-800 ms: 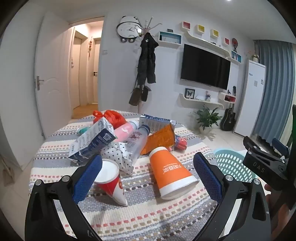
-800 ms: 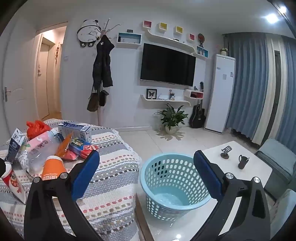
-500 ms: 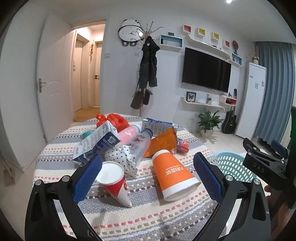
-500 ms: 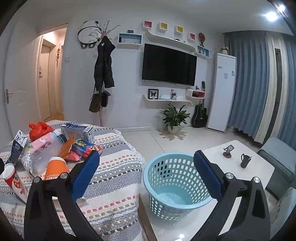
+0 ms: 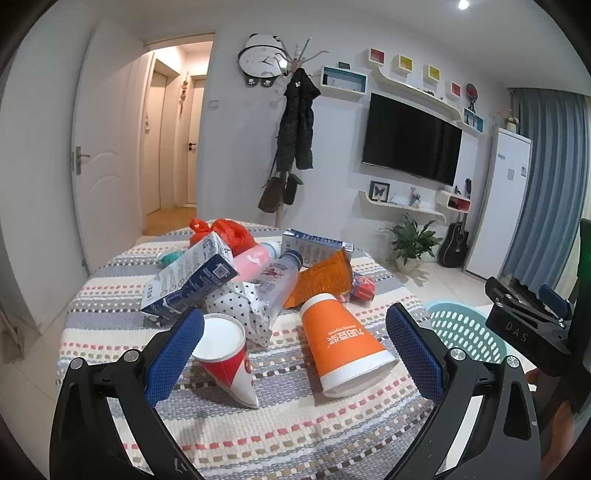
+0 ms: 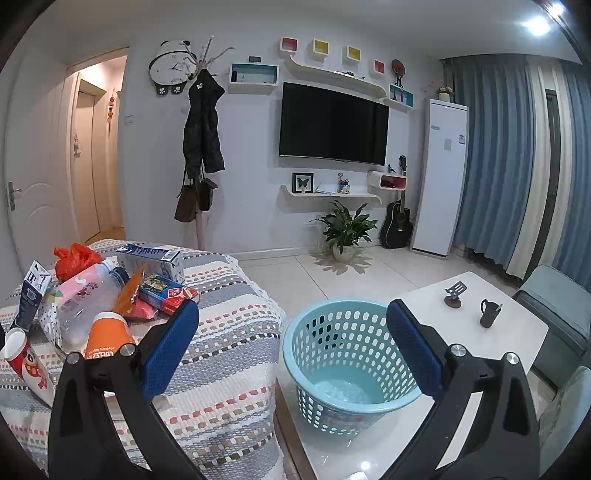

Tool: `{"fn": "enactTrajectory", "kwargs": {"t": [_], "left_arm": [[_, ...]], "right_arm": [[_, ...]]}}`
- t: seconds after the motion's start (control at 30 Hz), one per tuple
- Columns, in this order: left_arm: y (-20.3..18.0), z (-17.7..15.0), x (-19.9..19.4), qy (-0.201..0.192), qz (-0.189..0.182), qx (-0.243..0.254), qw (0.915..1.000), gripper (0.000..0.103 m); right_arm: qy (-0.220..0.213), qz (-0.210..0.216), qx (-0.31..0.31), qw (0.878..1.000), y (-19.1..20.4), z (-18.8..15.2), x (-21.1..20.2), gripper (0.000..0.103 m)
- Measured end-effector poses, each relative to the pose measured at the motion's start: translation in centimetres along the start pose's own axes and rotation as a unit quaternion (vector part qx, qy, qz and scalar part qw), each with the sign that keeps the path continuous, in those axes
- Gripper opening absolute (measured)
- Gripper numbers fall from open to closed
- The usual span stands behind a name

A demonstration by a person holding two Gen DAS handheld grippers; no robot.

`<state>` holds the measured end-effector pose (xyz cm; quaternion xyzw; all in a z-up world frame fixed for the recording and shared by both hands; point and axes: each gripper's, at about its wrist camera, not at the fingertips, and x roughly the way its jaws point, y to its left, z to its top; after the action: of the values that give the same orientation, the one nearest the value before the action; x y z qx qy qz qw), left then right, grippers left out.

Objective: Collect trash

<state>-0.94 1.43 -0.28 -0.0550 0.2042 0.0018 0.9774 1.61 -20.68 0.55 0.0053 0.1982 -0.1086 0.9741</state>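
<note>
My left tool [image 5: 294, 352] gapes wide and empty over the orange cup [image 5: 341, 347] on the tabletop [image 5: 258, 435]. My right tool [image 6: 291, 349] hangs just as wide, empty, above the blue basket [image 6: 332, 354].

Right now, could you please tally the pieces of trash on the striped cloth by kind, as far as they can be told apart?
Paper cups: 2 (orange cup, red-and-white cup)
Cartons: 2 (blue carton, far carton)
Plastic bottles: 2 (clear bottle, pink bottle)
Bags and wrappers clearly separable: 4
Total: 10; small pieces may be hidden.

I see cool dim room light, bright ceiling spotlights [image 6: 537, 26] with glare, warm hallway [image 5: 173, 147], sharp focus, strong fisheye bending, dark corners.
</note>
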Motion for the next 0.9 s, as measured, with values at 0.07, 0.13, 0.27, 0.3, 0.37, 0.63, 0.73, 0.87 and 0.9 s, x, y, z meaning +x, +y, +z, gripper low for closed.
{"fn": "enactTrajectory", "kwargs": {"t": [0.07, 0.13, 0.27, 0.3, 0.37, 0.63, 0.73, 0.87, 0.9], "left_arm": [[0.03, -0.07, 0.05, -0.001, -0.001, -0.001, 1.0000, 0.096], [0.04, -0.16, 0.17, 0.000, -0.001, -0.001, 1.0000, 0.096], [0.06, 0.00, -0.16, 0.000, -0.001, -0.002, 1.0000, 0.096], [0.07, -0.02, -0.15, 0.001, -0.001, -0.003, 1.0000, 0.096], [0.09, -0.07, -0.17, 0.001, -0.001, -0.003, 1.0000, 0.096], [0.09, -0.30, -0.21, 0.000, -0.001, -0.005, 1.0000, 0.096], [0.24, -0.18, -0.13, 0.001, -0.001, -0.005, 1.0000, 0.096], [0.25, -0.20, -0.13, 0.000, 0.000, -0.004, 1.0000, 0.096], [0.24, -0.11, -0.14, 0.001, 0.000, -0.004, 1.0000, 0.096]], "right_arm": [[0.000, -0.001, 0.000, 1.000, -0.04, -0.04, 0.07, 0.097], [0.001, 0.000, 0.000, 1.000, -0.02, -0.03, 0.19, 0.097], [0.003, 0.001, 0.002, 1.000, -0.12, -0.19, 0.25, 0.097], [0.004, 0.001, 0.003, 1.000, -0.16, -0.18, 0.27, 0.097], [0.004, 0.000, 0.003, 1.000, -0.13, -0.22, 0.29, 0.097], [0.003, 0.000, 0.003, 1.000, -0.18, -0.15, 0.25, 0.096], [0.003, 0.000, 0.003, 1.000, -0.15, -0.17, 0.30, 0.096], [0.004, 0.001, 0.004, 1.000, -0.14, -0.19, 0.34, 0.096], [0.004, 0.001, 0.004, 1.000, -0.12, -0.18, 0.32, 0.096]]}}
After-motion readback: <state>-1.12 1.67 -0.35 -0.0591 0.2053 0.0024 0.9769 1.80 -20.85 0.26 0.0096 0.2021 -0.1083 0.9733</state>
